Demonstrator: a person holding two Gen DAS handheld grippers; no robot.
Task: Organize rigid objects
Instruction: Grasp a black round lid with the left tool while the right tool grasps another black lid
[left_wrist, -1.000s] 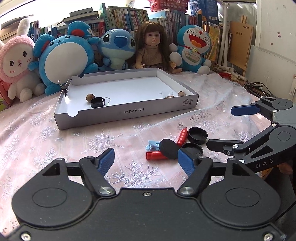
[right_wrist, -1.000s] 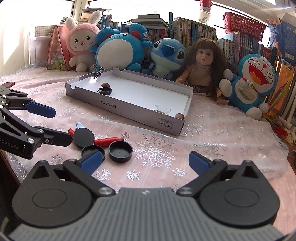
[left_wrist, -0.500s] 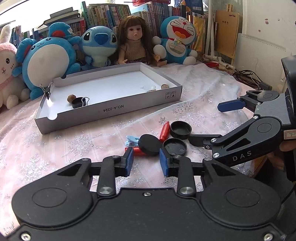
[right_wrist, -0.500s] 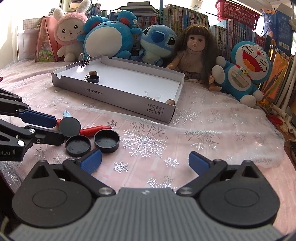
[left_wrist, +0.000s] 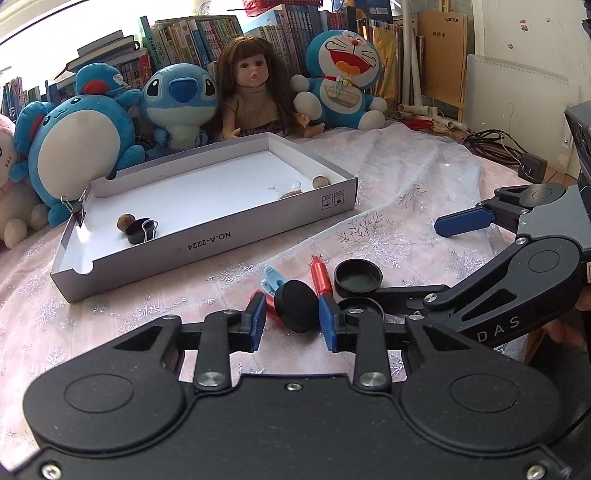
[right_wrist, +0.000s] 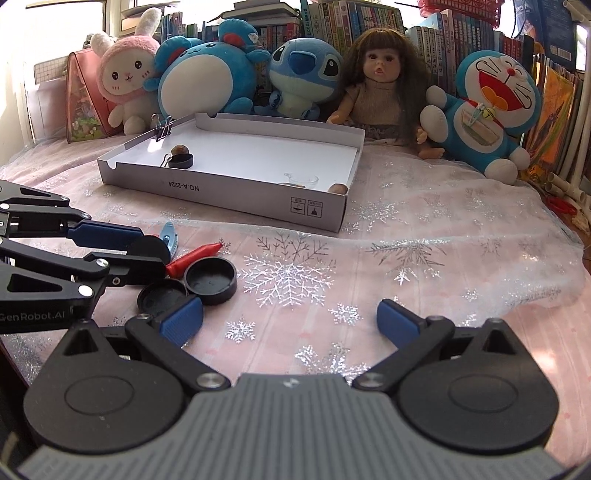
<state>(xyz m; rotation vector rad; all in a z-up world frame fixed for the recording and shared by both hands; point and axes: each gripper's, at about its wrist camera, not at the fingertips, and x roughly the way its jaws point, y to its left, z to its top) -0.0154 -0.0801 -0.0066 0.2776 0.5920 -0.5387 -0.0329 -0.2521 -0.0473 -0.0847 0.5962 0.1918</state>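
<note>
Black cap (left_wrist: 297, 305) tilted on edge between the blue pads (left_wrist: 258, 321) of the left gripper (left_wrist: 293, 320), jaws narrowed around it, contact not certain. Right gripper (right_wrist: 288, 325) spread wide, holding nothing. Tray (left_wrist: 258, 227) straight ahead beyond the cap, nearer the left.

— That cloth (right_wrist: 424, 258) is pink, with silver snowflakes all over.
— And the box (left_wrist: 207, 243) is grey outside, white inside. The caps (right_wrist: 210, 280) are black, the marker (left_wrist: 320, 277) red.
— Blue pads (left_wrist: 256, 321) on black tongs. There's a light blue clip (left_wrist: 271, 278) too.
— One pink rabbit (right_wrist: 127, 74) among the blue plush toys (right_wrist: 207, 70).
</note>
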